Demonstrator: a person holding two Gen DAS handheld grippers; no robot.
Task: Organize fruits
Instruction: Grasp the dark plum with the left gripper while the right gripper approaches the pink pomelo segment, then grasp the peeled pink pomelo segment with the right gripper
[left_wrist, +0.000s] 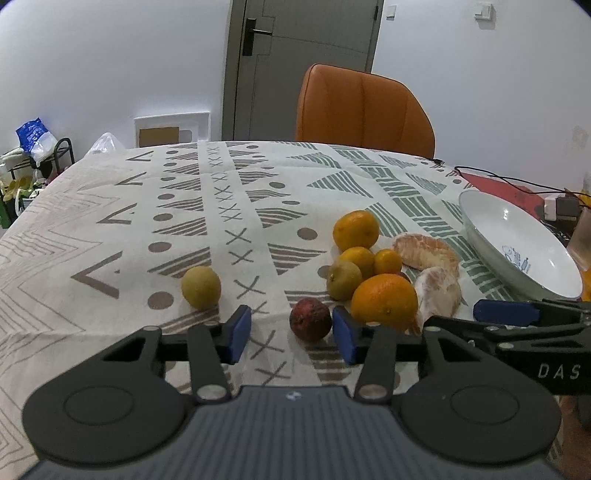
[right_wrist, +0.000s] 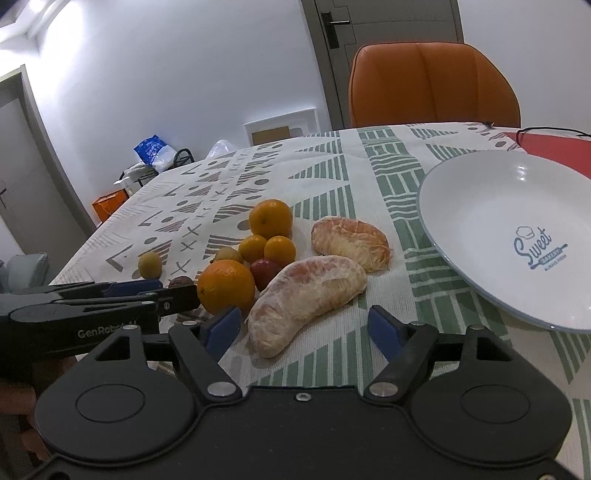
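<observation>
Fruit lies in a cluster on the patterned tablecloth: a large orange (left_wrist: 384, 301) (right_wrist: 226, 286), another orange (left_wrist: 356, 230) (right_wrist: 270, 218), two small oranges (left_wrist: 358, 260) (right_wrist: 279, 250), a yellow-green fruit (left_wrist: 343, 279), a dark red fruit (left_wrist: 310, 319), and two peeled pomelo pieces (left_wrist: 424, 250) (right_wrist: 308, 301). A lone yellow fruit (left_wrist: 201, 287) (right_wrist: 149, 264) sits to the left. A white bowl (left_wrist: 491, 240) (right_wrist: 480, 206) stands at the right. My left gripper (left_wrist: 291, 334) is open with the dark red fruit between its pads. My right gripper (right_wrist: 304, 326) is open around the near pomelo piece.
An orange chair (left_wrist: 364, 110) (right_wrist: 432, 85) stands behind the table's far edge. A red mat (left_wrist: 498, 188) with cables and a small adapter (left_wrist: 552, 206) lies at the far right. A rack with bags (left_wrist: 33, 147) stands left of the table.
</observation>
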